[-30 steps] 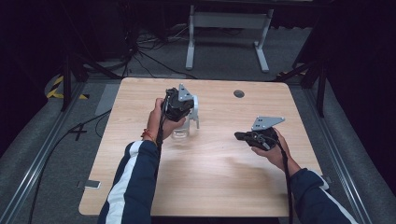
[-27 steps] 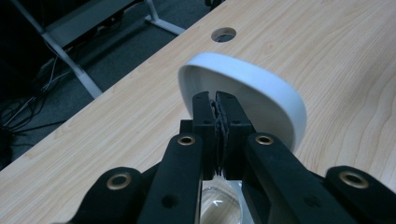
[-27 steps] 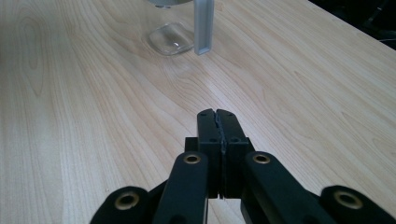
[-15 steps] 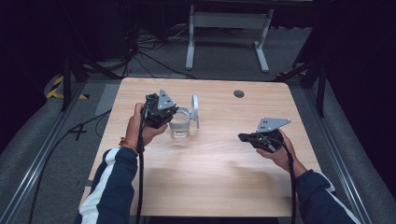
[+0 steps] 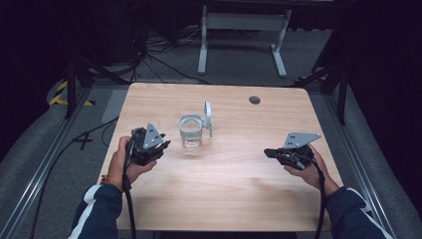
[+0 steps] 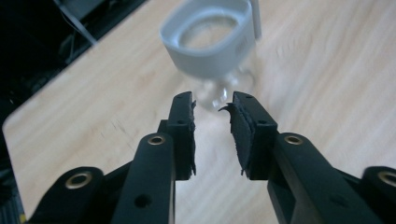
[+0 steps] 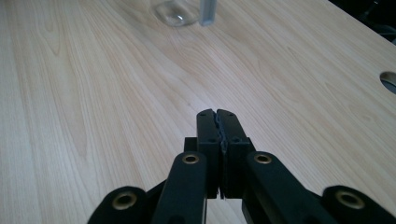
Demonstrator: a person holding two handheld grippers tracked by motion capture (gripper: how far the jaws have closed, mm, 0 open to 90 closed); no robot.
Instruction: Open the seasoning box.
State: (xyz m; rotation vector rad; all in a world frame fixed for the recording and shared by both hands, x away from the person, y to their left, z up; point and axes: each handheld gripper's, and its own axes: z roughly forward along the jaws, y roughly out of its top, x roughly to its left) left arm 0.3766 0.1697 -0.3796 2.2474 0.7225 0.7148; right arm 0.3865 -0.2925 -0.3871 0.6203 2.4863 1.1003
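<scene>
While your left gripper [image 5: 160, 145] sits over the left part of the table [image 5: 234, 194], its jaws stand parted with nothing between them; in the left gripper view [image 6: 212, 109] the gap between the two black pads looks straight at the clear jar [image 6: 219, 46] a little way ahead, apart from it. That jar [image 5: 190, 132] stands upright near the middle of the table, toward the far half, just to the right of your left gripper. It has a grey collar around its open mouth, and its grey lid [image 5: 207, 117] is flipped up on the right side, standing on edge. The glass body is see-through, and whether anything is inside it cannot be told.

Your right gripper [image 5: 268, 152] is held low over the right part of the table, well apart from the jar, its jaws pointing left. In the right gripper view [image 7: 217, 114] the two jaws are pressed flat together, grasping nothing, with bare wood below them. At the top of that view the jar's base [image 7: 173, 11] and the foot of the lid [image 7: 207, 11] show far off. A round hole [image 5: 255, 99] sits in the table near its far right edge.
</scene>
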